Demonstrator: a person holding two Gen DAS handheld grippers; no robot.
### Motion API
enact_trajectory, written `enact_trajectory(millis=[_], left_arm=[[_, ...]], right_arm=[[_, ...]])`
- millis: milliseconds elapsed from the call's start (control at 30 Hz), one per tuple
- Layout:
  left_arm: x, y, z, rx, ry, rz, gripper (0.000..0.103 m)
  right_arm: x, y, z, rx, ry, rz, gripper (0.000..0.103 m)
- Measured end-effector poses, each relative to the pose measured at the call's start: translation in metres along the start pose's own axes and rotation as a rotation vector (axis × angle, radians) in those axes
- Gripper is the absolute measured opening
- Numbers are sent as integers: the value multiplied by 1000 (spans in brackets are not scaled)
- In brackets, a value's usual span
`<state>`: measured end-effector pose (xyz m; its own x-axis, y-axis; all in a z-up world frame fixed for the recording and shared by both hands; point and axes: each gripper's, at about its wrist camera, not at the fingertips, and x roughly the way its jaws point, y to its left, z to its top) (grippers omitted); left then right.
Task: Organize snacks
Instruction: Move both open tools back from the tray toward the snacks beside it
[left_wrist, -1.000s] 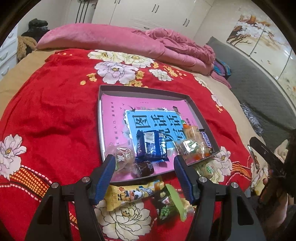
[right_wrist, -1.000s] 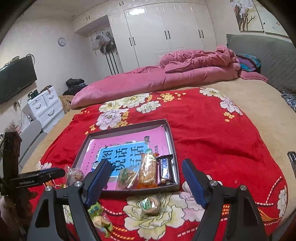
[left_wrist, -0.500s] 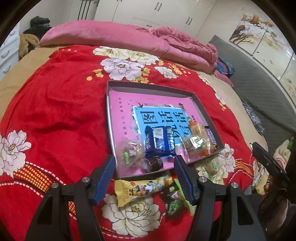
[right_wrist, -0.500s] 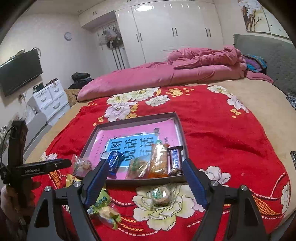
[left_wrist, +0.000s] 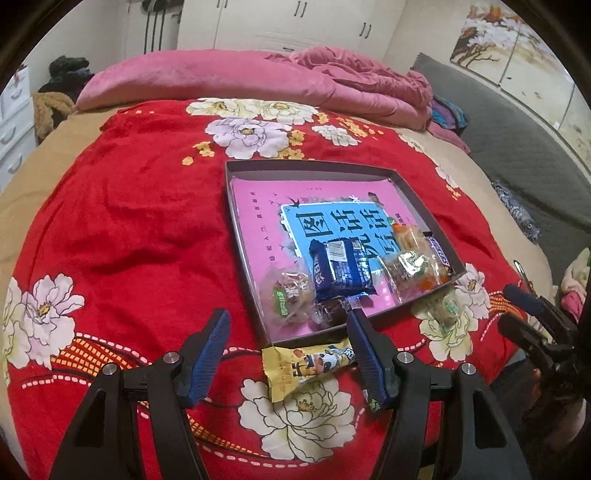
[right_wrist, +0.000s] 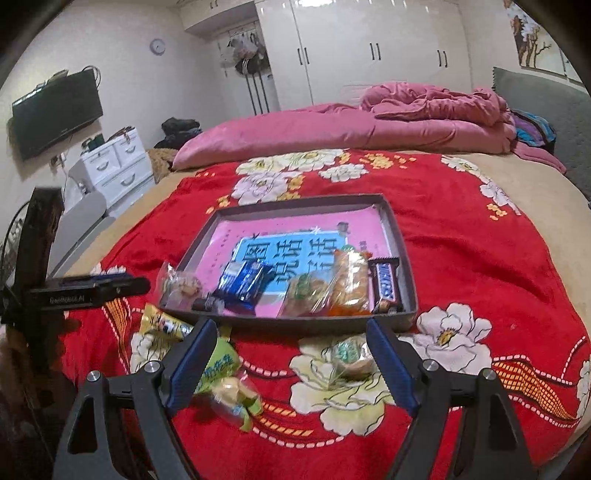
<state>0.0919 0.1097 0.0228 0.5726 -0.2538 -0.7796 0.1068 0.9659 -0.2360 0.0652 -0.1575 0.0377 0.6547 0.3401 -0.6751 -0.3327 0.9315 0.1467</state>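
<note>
A dark shallow tray (left_wrist: 314, 166) lined with a pink and blue sheet lies on the red flowered blanket. It holds a blue packet (left_wrist: 340, 266), a clear-wrapped pastry (left_wrist: 288, 295), an orange snack (right_wrist: 351, 284) and a Snickers bar (right_wrist: 386, 284). A yellow packet (left_wrist: 306, 365) lies on the blanket at the tray's near corner, close to the right finger of my open, empty left gripper (left_wrist: 288, 325). My right gripper (right_wrist: 290, 328) is open and empty over the blanket. A round wrapped pastry (right_wrist: 351, 354) lies by its right finger and a green packet (right_wrist: 221, 365) by its left.
A rolled pink quilt (right_wrist: 332, 133) lies across the far side of the bed. White drawers (right_wrist: 114, 170) and a wall TV (right_wrist: 55, 110) stand to the left, wardrobes behind. The left gripper (right_wrist: 92, 288) shows at the left of the right wrist view.
The right gripper has come closer and lower toward the loose snacks in front of the tray. In the left wrist view the tray and yellow packet have slid toward the right finger.
</note>
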Motion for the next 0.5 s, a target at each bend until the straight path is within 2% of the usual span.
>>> enact_trajectory(millis=[300,500], left_arm=[[10,-22,-11,153,40,-16,67],[17,-29,-17,204,68,-46,67]], right_arm=[[3,12,-16,-57,54,0,83],[6,15,-21,-78,65,8,83]])
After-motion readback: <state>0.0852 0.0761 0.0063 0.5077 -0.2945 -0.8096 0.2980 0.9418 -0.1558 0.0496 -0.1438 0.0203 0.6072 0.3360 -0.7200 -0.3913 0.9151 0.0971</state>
